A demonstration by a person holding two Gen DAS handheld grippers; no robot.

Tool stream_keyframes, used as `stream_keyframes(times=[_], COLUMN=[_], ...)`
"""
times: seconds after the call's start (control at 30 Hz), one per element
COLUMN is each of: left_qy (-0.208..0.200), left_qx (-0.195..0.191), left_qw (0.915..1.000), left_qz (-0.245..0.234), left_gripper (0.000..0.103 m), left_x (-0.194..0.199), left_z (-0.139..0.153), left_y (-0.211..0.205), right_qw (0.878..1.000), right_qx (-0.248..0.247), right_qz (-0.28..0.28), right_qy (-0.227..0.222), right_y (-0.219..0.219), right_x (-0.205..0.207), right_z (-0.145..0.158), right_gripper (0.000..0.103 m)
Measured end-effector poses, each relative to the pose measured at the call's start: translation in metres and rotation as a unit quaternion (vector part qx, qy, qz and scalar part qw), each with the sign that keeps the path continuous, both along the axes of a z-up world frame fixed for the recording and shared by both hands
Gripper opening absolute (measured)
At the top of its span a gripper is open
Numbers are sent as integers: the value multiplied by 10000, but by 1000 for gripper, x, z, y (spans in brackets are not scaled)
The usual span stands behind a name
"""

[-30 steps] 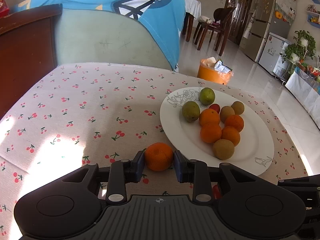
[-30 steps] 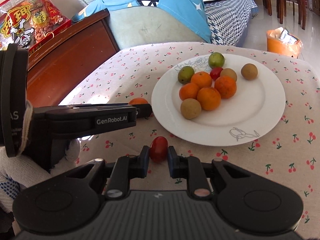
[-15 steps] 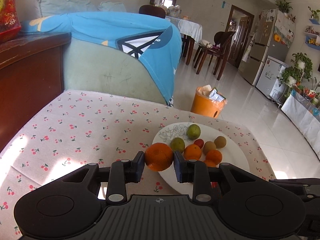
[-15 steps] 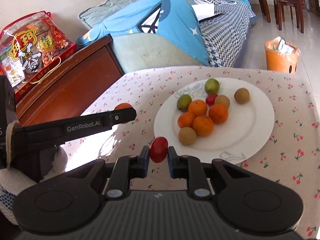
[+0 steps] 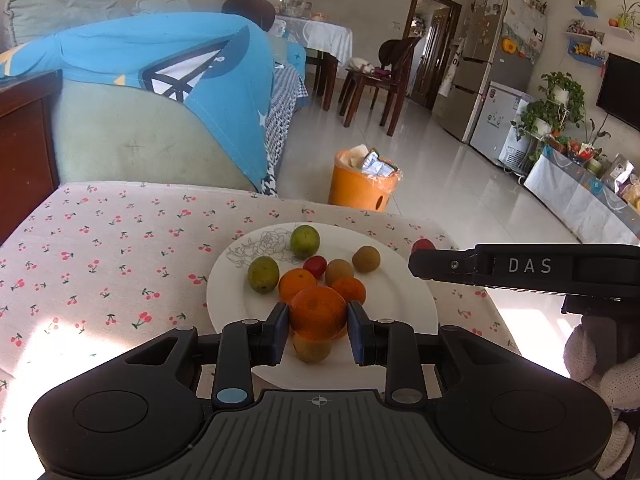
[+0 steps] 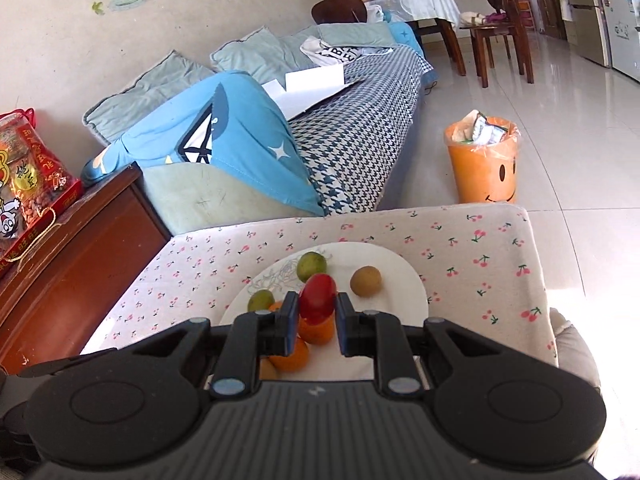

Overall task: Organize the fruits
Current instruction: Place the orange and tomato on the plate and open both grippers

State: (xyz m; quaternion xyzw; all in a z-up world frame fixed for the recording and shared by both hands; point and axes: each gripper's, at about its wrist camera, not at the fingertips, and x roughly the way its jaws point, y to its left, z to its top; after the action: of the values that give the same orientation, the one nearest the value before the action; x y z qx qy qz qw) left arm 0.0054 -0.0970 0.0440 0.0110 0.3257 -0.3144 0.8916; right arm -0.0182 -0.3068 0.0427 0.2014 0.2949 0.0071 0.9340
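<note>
Now your table [image 5: 100, 248], under its cherry-print cloth, fills the near part of both views, with a sofa [image 6: 360, 120] draped in a blue garment [image 5: 160, 52] beyond its far edge and an orange bin [image 5: 362, 188] on the floor past the far right corner. On the right half of the table sits the white plate [image 5: 400, 300], already carrying a cluster of fruit: two green ones [image 5: 305, 241] towards the far side, brown kiwis [image 5: 366, 259], several oranges and one small red fruit in the middle.

Your left gripper [image 5: 318, 320] hangs over the near part of the plate and is clenched on an orange [image 5: 318, 312], held between the two pads above the fruit lying there. Your right gripper [image 6: 318, 310] is likewise clamped, grasping a red cherry tomato [image 6: 317, 295] between its pads, above the middle of the plate. In the left wrist view you see that right gripper from the side, reaching in from the right over the plate's far right rim, the tomato [image 5: 423, 246] peeking out at its tip, and your gloved hand [image 5: 596, 372] at the right edge.
</note>
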Motion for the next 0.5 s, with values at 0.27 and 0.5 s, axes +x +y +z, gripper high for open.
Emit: stream_keyframes(times=[0.27,0.5], left_qy=[45,22], left_qx=[178,360], left_qw=[9996,9988], left_qz=[-233,-343], left_gripper=[29,29], left_x=[-6,-6], left_z=[-10,-17], left_y=[-20,-34], right_qw=[9997,9983], right_qx=[69,241], right_qz=[-90,-214], right_qy=[210,482], right_y=[-5,-11], right_x=[1,6], right_z=[-12,-22], right_gripper=[18,18])
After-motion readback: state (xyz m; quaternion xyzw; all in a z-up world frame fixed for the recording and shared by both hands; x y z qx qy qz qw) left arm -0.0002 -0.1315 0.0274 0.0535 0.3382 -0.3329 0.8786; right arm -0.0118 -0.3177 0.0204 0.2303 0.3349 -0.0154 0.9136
